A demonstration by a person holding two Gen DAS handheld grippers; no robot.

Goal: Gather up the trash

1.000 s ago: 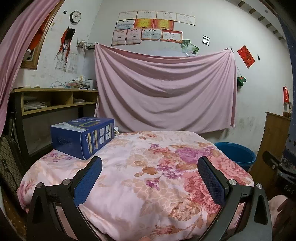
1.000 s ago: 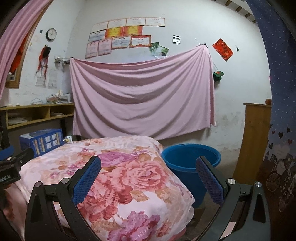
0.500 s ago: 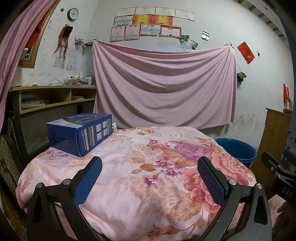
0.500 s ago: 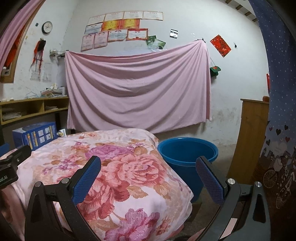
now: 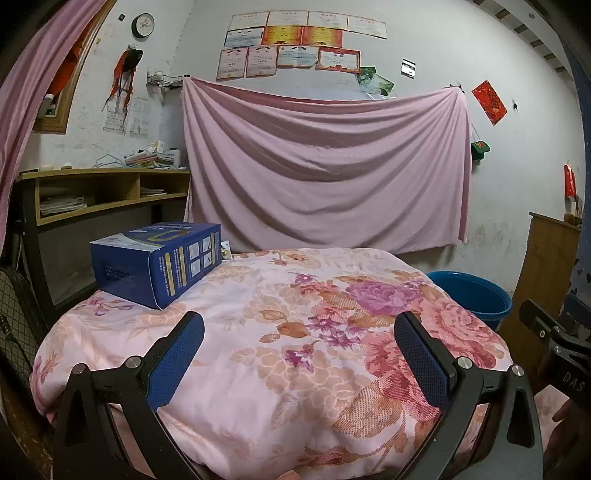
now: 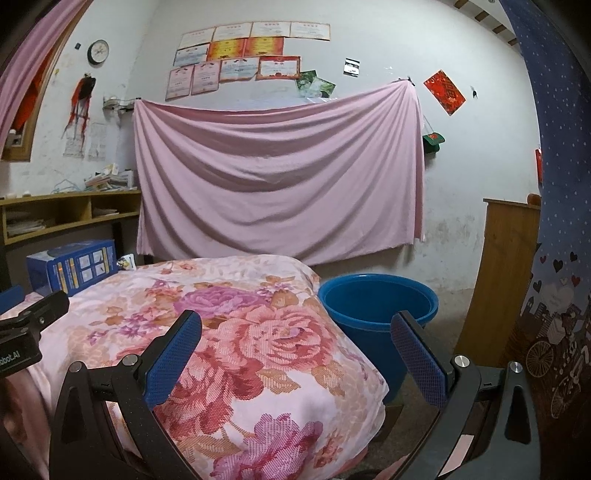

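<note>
1. Shift since one second ago: both cameras are sitting lower and closer to the floral quilt point(image 5: 280, 332), so the blue cardboard box point(image 5: 157, 264) is appearing larger in the left wrist view.
2. Left gripper point(image 5: 299, 354): jaws are standing wide apart, holding nothing, hovering over the quilt's near edge.
3. Right gripper point(image 6: 295, 354): jaws are likewise spread apart and empty, hanging over the quilt's right corner.
4. Blue cardboard box: lying flat on the quilt's far left part, well apart from both grippers.
5. Small printed packet point(image 5: 225, 252): peeking out just behind the box; details too small to tell.
6. Blue plastic tub point(image 6: 376, 310): standing on the floor just beside the quilt's right side.
7. Room: pink sheet point(image 5: 325, 173) is hanging on the white wall beneath certificates point(image 5: 291, 48); wall clock point(image 5: 142, 24) and wooden shelf point(image 5: 107, 192) are occupying the left; wooden cabinet point(image 6: 506, 280) is standing at right.
</note>
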